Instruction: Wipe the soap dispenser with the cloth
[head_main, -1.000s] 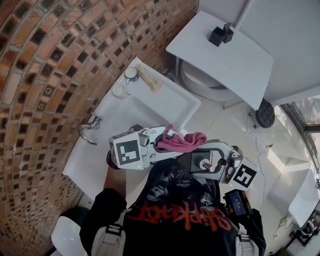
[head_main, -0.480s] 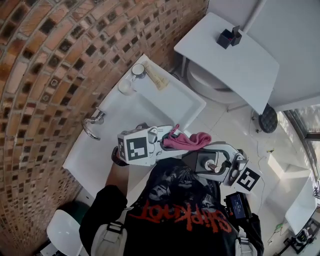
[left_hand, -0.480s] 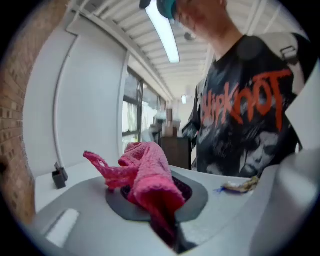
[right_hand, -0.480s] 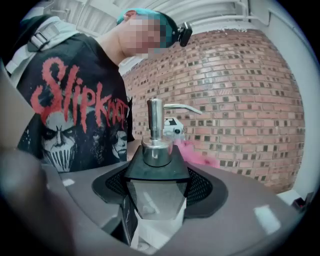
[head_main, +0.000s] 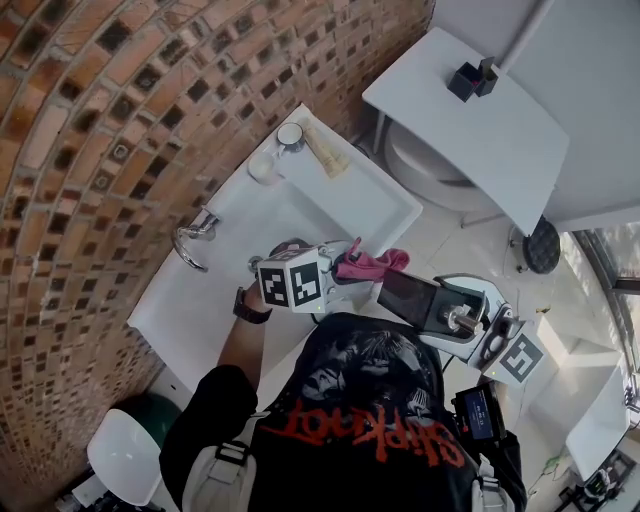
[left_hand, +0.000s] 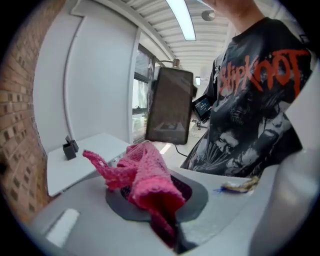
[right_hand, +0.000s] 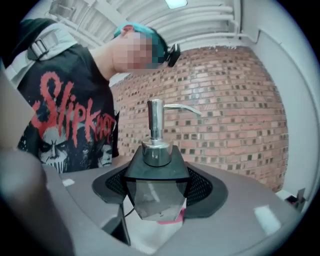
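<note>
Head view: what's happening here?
A person stands at a white sink against a brick wall, with a gripper in each hand. The left gripper is shut on a pink cloth. The right gripper clamps the dark soap dispenser by its body, pump upright. Cloth and dispenser are held close together in front of the person's chest. Whether they touch isn't clear.

The left tongs (head_main: 340, 272) are lowering the cloth (head_main: 375, 263) toward the sink (head_main: 392, 202), while the right tongs (head_main: 437, 310) are drawing the soap dispenser (head_main: 408, 296) farther from it.
</note>
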